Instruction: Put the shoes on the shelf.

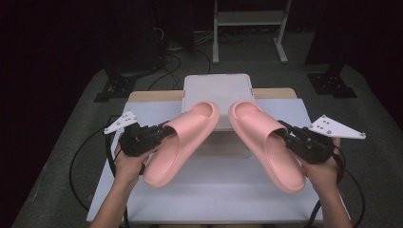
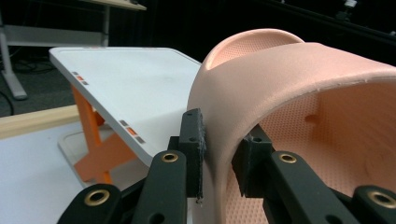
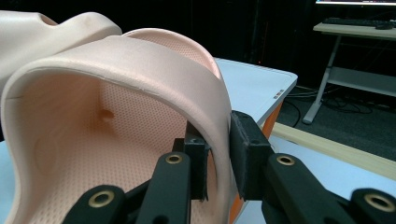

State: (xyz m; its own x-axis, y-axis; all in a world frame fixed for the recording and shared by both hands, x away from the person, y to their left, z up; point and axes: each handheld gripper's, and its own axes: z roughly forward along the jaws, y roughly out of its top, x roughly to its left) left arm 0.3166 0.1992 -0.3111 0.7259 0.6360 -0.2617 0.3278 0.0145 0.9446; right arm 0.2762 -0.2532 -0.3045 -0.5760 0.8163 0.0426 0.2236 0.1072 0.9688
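My left gripper [image 1: 164, 131] is clamped on the strap wall of the left pink slide sandal [image 1: 183, 140], one pad [image 2: 194, 140] outside, one inside. My right gripper [image 1: 285, 131] pinches the right pink slide sandal [image 1: 266, 142] the same way at its strap edge [image 3: 219, 140]. Both sandals are held between the grippers, toes ahead over the white stand [image 1: 217, 88], heels low toward the table [image 1: 218, 199].

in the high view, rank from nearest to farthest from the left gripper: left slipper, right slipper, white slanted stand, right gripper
1. left slipper, clamped in the left gripper by its strap.
2. white slanted stand, ahead at table centre.
3. right slipper, across the middle.
4. right gripper, far side.
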